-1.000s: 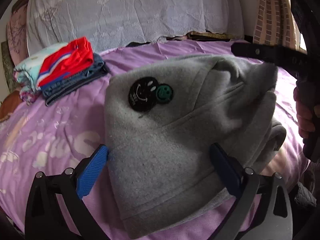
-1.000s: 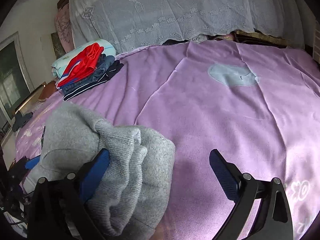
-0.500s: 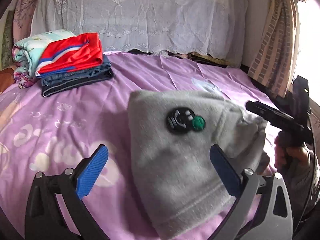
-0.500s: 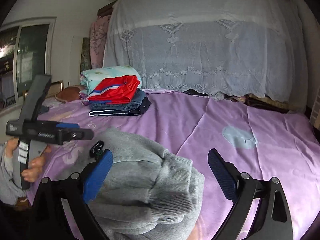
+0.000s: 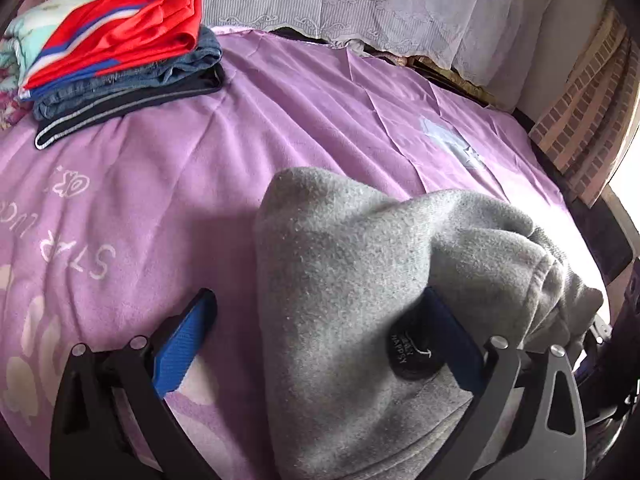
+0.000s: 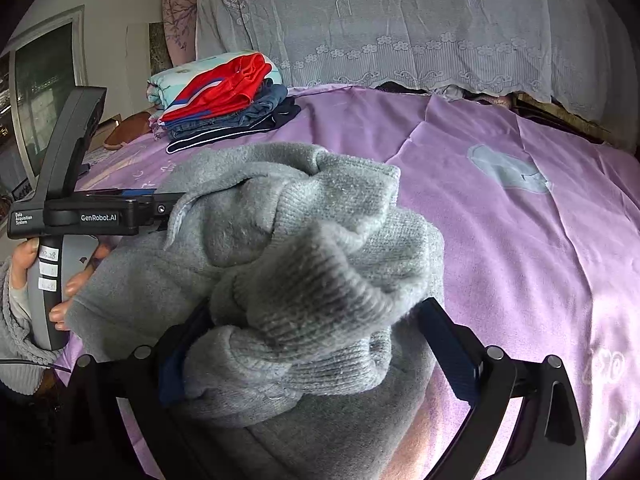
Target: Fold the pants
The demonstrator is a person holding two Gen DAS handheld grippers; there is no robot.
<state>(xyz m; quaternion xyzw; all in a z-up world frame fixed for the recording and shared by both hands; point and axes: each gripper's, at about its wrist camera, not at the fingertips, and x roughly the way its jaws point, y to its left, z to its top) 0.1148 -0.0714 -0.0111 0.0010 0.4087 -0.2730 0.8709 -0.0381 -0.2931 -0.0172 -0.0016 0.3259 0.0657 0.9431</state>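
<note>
Purple bedding (image 5: 248,128) covers a wide bed, printed with pale letters and paw shapes near the left edge and a light blue patch further back. Behind it, a white lace cloth (image 6: 420,24) hangs over the headboard, and a brick-patterned curtain (image 5: 588,120) shows at the right in the left wrist view. At the far left corner of the bed sits a stack of folded clothes (image 5: 120,60): a red garment with blue and white stripes on top, jeans under it, a dark piece at the bottom, all beside a pale flowered bundle.

The grey pants (image 5: 360,280), thick and fleecy, lie bunched in a heap on the near side of the bed, between the two tools. A round black patch (image 5: 412,354) with small white lettering shows on the cloth close to one blue pad.

The left gripper (image 5: 320,340) has its jaws spread wide; the pants fill much of the gap and lie against the right pad, while the left pad sits over bare bedding. In the right wrist view a hand (image 6: 60,280) in a grey knit sleeve holds this tool by its handle.

The right gripper (image 6: 316,356) also stands wide apart, with the ribbed cuff (image 6: 304,288) of the pants piled between its pads, not pinched.
</note>
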